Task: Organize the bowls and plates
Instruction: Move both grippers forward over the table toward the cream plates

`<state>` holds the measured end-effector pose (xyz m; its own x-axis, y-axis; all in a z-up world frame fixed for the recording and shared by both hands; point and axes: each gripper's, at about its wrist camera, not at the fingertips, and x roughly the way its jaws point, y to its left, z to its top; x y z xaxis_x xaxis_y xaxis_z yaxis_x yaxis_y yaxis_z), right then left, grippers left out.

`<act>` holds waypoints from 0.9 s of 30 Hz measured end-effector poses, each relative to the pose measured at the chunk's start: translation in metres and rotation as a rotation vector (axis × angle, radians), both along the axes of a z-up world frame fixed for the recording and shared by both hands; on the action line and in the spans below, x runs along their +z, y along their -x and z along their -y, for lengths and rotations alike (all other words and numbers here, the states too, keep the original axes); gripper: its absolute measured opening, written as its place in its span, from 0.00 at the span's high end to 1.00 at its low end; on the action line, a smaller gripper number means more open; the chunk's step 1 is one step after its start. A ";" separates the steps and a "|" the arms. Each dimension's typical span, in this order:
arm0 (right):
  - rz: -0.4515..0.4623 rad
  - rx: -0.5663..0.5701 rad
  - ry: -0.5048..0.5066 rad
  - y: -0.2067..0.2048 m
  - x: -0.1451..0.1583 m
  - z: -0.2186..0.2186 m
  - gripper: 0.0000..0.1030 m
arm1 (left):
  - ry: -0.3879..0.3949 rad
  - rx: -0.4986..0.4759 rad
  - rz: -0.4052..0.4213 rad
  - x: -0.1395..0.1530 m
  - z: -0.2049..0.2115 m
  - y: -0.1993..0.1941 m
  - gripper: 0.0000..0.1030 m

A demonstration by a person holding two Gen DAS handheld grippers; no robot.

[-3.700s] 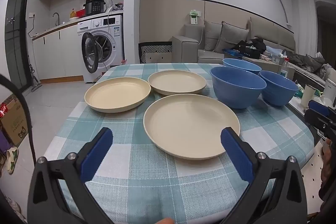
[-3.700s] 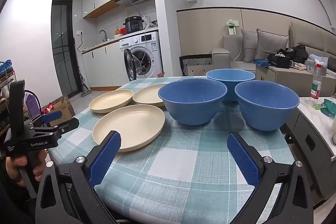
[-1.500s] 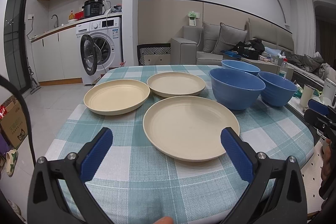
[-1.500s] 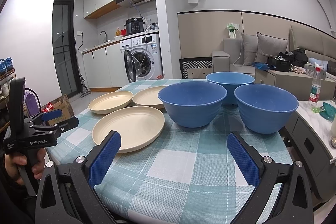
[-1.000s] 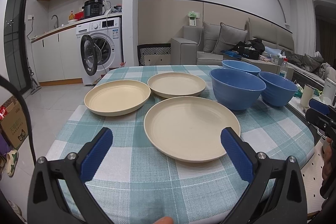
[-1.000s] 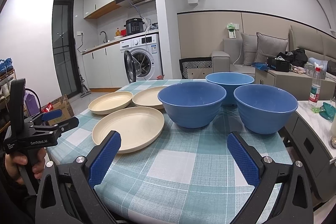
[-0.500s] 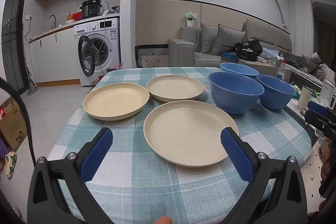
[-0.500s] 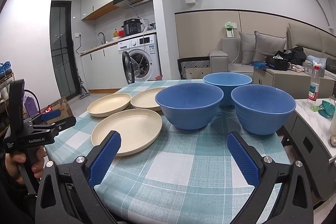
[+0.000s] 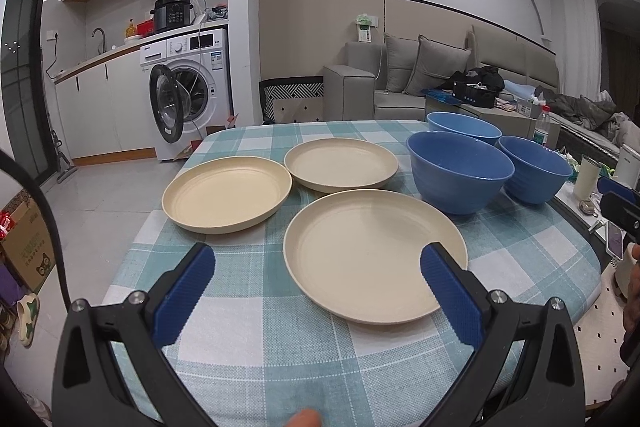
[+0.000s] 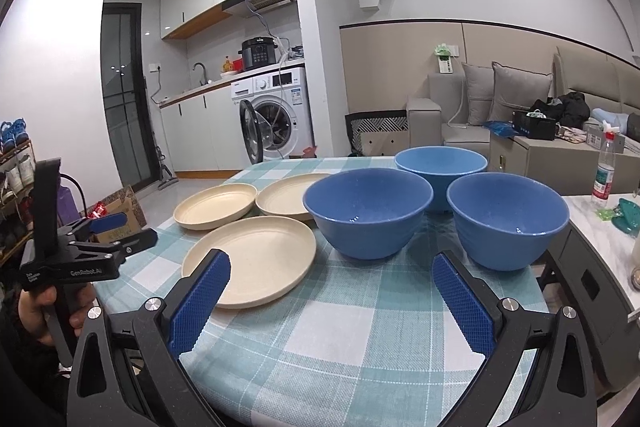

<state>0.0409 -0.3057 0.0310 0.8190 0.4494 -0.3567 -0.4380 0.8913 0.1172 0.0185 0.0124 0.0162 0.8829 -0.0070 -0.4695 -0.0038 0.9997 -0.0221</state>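
- On the checked tabletop [image 9: 256, 311], three cream plates lie apart, none stacked: the nearest plate [image 9: 374, 253] at the front, the left plate [image 9: 227, 193] behind it to the left, and the far plate [image 9: 341, 165] behind it.
- To the right of the nearest plate stand three blue bowls, upright and un-nested: the front bowl [image 10: 367, 213] closest to that plate, the right bowl [image 10: 507, 221] beyond it, and the back bowl [image 10: 441, 167] behind the pair. Whether the bowls touch one another I cannot tell.
- Nothing of the sorting looks done yet; stacking the plates and nesting the bowls is all left, by my reading.
- Just short of the nearest plate, the left hand-held gripper [image 9: 318, 279] hovers with its jaws spread wide and empty, framing that plate's near rim.
- To the right of that plate, the right hand-held gripper [image 10: 331, 293] is likewise wide apart and holds nothing, facing the front and right bowls.
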 end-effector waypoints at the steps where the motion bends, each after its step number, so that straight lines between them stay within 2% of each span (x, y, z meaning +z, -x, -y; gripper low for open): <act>1: 0.001 0.009 -0.001 -0.001 0.002 -0.001 0.00 | 0.002 0.000 0.002 0.000 -0.001 0.000 0.00; 10: -0.012 0.058 -0.010 -0.011 0.012 -0.006 0.00 | -0.014 0.005 0.036 0.009 -0.004 -0.007 0.00; 21: 0.027 0.082 0.044 -0.022 0.023 -0.017 0.00 | -0.056 0.022 0.086 0.024 -0.008 -0.016 0.00; 27: 0.030 0.111 0.042 -0.032 0.036 -0.023 0.00 | -0.043 0.005 0.095 0.033 -0.012 -0.022 0.00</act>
<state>0.0730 -0.2825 0.0675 0.7756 0.5232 -0.3533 -0.5369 0.8410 0.0668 0.0405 0.0249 0.0497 0.9236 0.0157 -0.3829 -0.0087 0.9998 0.0200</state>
